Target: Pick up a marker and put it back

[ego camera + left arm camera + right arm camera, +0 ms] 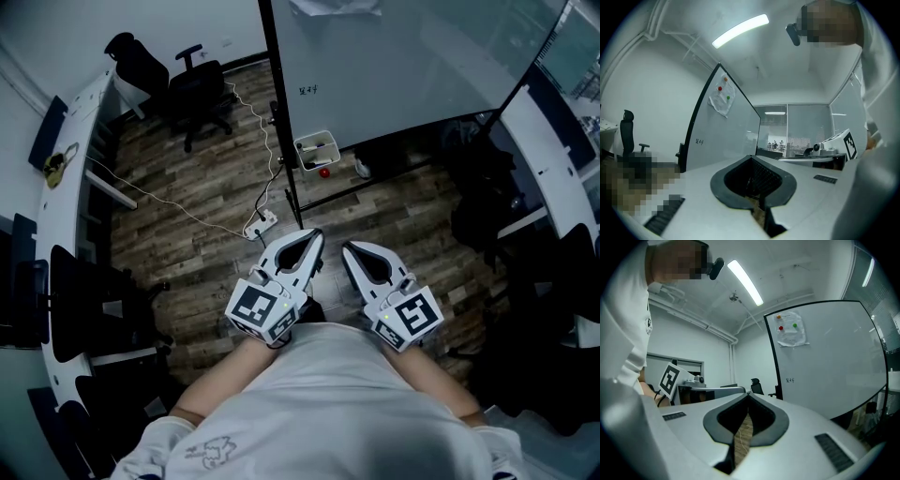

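Both grippers are empty and well apart from any marker, so the main risk lies in the approach. A white cable point(187, 211) and a power strip point(263, 223) lie on the wood floor between the person and the whiteboard point(403, 66) at the upper centre of the head view, and a step could snag them. The left gripper point(314, 235) and right gripper point(349, 247) each have their fingers pressed together with nothing between. Arriving like that would only knock a marker away, so they must spread first.

The one container is a small white tray point(337, 148) at the whiteboard's foot, above centre. The dark slim items in it are probably the markers (too small to be sure). A red object point(324, 172) lies just below the tray.
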Demonstrator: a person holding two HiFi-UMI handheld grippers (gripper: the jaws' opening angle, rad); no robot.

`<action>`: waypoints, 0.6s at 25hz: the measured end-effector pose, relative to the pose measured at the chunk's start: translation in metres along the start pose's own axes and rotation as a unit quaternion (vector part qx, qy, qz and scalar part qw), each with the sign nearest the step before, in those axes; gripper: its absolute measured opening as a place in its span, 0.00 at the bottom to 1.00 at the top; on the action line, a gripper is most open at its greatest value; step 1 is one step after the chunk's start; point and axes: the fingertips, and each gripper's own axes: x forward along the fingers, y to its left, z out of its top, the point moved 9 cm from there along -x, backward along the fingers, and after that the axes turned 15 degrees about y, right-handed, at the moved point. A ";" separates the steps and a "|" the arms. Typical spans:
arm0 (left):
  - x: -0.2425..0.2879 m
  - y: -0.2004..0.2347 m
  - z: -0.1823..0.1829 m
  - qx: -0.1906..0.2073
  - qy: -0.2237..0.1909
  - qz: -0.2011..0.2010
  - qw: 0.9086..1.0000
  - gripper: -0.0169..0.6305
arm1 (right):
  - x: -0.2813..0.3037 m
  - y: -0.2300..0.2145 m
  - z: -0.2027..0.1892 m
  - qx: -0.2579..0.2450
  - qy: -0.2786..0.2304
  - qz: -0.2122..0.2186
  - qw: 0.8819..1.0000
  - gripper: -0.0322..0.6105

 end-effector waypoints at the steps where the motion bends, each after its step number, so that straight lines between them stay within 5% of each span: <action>1: 0.006 0.007 0.001 0.000 -0.001 -0.002 1.000 0.03 | 0.006 -0.005 0.001 -0.001 0.002 0.000 1.000 0.07; 15: 0.068 0.126 0.036 0.011 0.002 -0.037 0.999 0.03 | 0.116 -0.066 0.037 -0.003 0.026 -0.010 1.000 0.07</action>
